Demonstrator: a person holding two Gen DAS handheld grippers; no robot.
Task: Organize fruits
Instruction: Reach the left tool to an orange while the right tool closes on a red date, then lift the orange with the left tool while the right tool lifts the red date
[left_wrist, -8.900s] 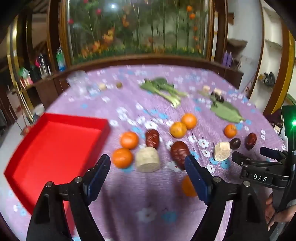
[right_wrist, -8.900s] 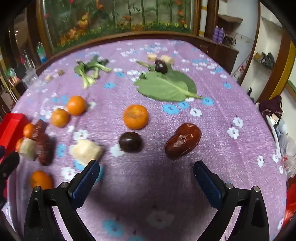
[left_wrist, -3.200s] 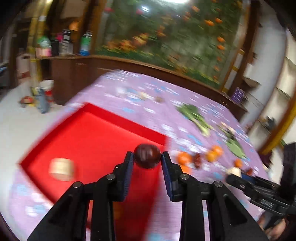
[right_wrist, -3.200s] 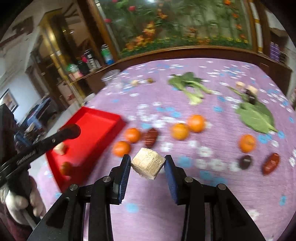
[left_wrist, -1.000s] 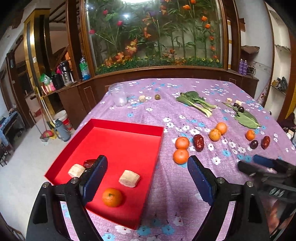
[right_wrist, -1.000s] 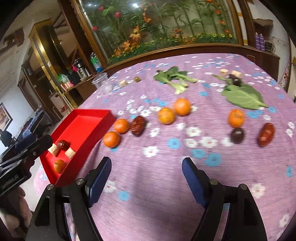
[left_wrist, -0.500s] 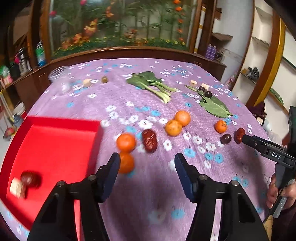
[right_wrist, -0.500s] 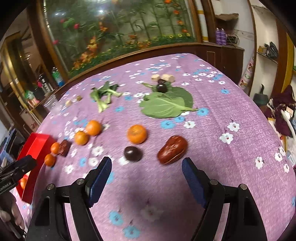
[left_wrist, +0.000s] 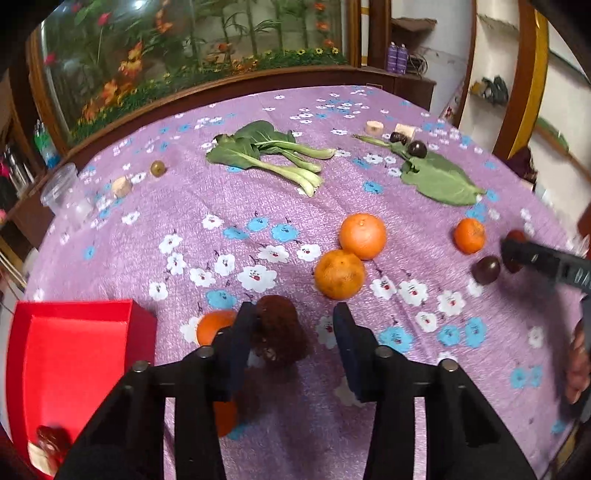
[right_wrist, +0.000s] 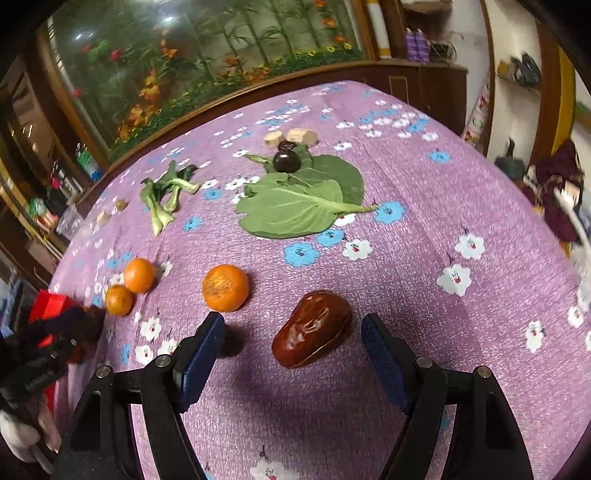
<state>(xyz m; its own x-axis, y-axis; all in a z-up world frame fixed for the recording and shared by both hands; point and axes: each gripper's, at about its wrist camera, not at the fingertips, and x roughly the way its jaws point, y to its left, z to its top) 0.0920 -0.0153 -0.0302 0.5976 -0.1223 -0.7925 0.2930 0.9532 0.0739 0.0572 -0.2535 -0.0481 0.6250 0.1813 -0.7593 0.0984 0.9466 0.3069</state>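
We see the left gripper (left_wrist: 291, 341) with its fingers spread around a dark red wrinkled date (left_wrist: 279, 336) on the purple flowered surface (left_wrist: 236, 206), beside the red plastic tray (left_wrist: 70, 354). The right gripper (right_wrist: 293, 349) has its fingers spread around a glossy brown date (right_wrist: 313, 328), which lies near a round orange tangerine (right_wrist: 225, 287).

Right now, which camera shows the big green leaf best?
The right wrist view: the leaf lies near the middle, whole and sharp, a dark plum at its far edge. The left wrist view shows it smaller, off to the right.

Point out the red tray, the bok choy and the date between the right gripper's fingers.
red tray (left_wrist: 74, 354), left wrist view, bare floor.
bok choy (left_wrist: 266, 155), left wrist view, stalks.
date (right_wrist: 314, 328), right wrist view, middle of its wrinkled skin.
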